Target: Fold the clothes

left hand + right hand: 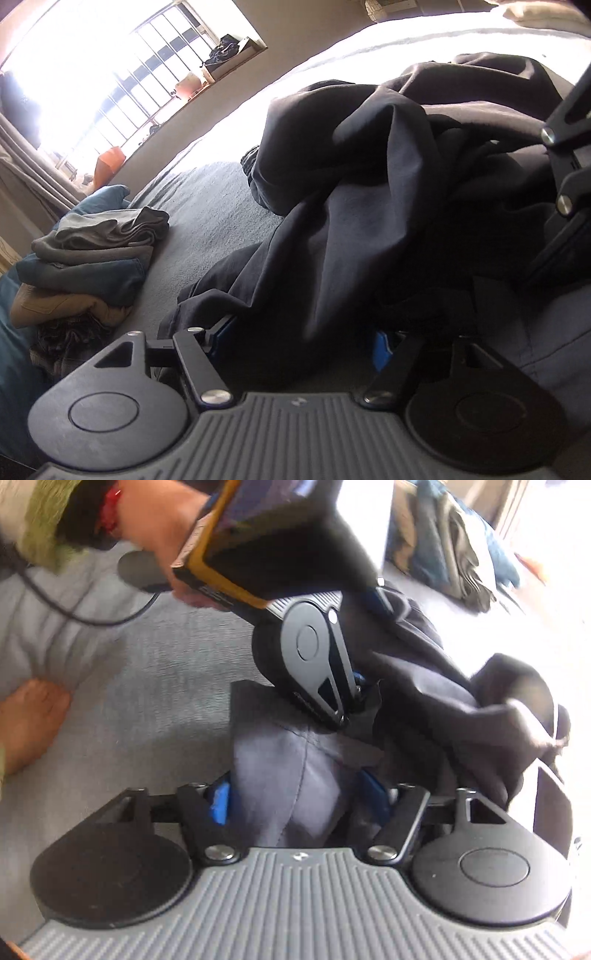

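Left tongs (299, 332): clamped on a soft, rumpled dark garment (369, 206).
Right tongs (295, 797): gripping the same limp cloth.
Beyond the left tongs: folded pile (92, 258) on a nubby grey blanket (214, 206).

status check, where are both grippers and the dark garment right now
Left gripper and right gripper both down in the dark garment, fabric between the blue pads. Garment bunched, unfolded. Folded stack sits apart.

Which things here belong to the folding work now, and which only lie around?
In the job: crumpled dark navy cloth garment; left gripper; right gripper.

Lying about: stack of folded grey, blue and tan clothes; orange box on the windowsill.
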Demonstrator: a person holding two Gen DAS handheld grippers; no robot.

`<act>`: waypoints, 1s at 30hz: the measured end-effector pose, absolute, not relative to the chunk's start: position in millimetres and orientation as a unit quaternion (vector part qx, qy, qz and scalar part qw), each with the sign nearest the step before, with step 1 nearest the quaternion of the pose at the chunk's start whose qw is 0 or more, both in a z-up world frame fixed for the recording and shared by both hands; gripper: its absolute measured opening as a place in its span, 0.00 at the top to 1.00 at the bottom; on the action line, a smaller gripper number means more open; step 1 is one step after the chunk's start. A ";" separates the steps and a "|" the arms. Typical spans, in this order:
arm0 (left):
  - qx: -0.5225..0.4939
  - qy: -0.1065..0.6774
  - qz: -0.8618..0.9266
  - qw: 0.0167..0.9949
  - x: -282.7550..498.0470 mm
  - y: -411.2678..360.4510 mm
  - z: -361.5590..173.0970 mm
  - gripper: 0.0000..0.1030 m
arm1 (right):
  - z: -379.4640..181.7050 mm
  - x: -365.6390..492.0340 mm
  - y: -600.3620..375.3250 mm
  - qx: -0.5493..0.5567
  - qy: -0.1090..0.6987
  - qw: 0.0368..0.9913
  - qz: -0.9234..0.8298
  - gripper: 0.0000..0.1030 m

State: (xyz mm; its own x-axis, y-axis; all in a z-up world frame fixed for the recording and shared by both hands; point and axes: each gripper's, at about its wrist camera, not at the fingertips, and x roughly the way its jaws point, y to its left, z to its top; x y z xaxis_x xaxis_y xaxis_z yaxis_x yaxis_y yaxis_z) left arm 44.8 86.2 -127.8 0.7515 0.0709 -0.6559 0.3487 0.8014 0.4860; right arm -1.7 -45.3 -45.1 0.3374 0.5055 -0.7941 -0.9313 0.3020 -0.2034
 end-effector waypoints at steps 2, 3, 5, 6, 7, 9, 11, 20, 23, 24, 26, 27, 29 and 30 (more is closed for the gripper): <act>0.280 0.350 -0.080 0.890 48.4 88.2 -127.3 0.47 | -45.8 2.9 -49.6 -0.333 0.316 0.751 0.475 0.58; 0.274 0.352 -0.082 0.891 48.6 87.5 -127.6 0.55 | -46.3 4.8 -51.0 -0.332 0.317 0.753 0.472 0.62; 0.265 0.355 -0.086 0.892 48.6 85.2 -128.0 0.75 | -46.8 8.1 -53.3 -0.334 0.315 0.755 0.468 0.82; 0.265 0.357 -0.087 0.891 47.6 82.1 -128.2 0.87 | -47.4 8.2 -53.7 -0.340 0.310 0.754 0.469 0.86; 0.267 0.358 -0.085 0.891 46.5 78.7 -128.0 0.91 | -48.1 8.2 -54.1 -0.346 0.306 0.753 0.470 0.91; 0.263 0.365 -0.080 0.890 44.5 73.5 -126.0 0.96 | -47.5 8.2 -58.9 -0.347 0.302 0.750 0.475 0.95; 0.233 0.386 -0.083 0.889 43.8 72.9 -120.6 0.96 | -44.8 7.6 -67.0 -0.347 0.301 0.749 0.478 0.97; 0.013 0.480 -0.193 0.856 20.5 74.9 -91.2 0.98 | -10.9 0.0 -144.8 -0.349 0.310 0.754 0.463 0.98; -0.066 0.499 -0.244 0.829 15.2 65.4 -87.3 0.98 | 1.5 -5.8 -169.2 -0.393 0.301 0.745 0.447 0.98; -0.093 0.503 -0.263 0.818 15.7 61.8 -85.9 0.98 | 5.9 -6.3 -176.5 -0.410 0.296 0.742 0.441 0.98; -0.144 0.506 -0.300 0.796 17.8 54.7 -84.3 0.98 | 16.6 -9.3 -192.6 -0.434 0.287 0.738 0.430 0.98; -0.170 0.507 -0.317 0.783 18.4 50.2 -83.7 0.98 | 22.0 -10.5 -200.2 -0.445 0.281 0.737 0.425 0.98; -0.217 0.510 -0.345 0.757 19.6 41.8 -84.4 0.98 | 27.5 -11.9 -211.4 -0.454 0.275 0.740 0.413 0.98; -0.239 0.512 -0.354 0.745 20.1 38.0 -86.3 0.97 | 27.7 -13.1 -215.0 -0.455 0.274 0.743 0.408 0.98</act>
State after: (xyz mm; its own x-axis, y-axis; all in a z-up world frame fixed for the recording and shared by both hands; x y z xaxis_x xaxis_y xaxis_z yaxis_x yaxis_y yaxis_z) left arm 20.1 38.0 -86.3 0.2248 -0.7721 -0.5944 0.2819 0.6354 -0.7188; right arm -13.1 -215.0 27.7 0.5171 0.3562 -0.7783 -0.8552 0.2531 -0.4523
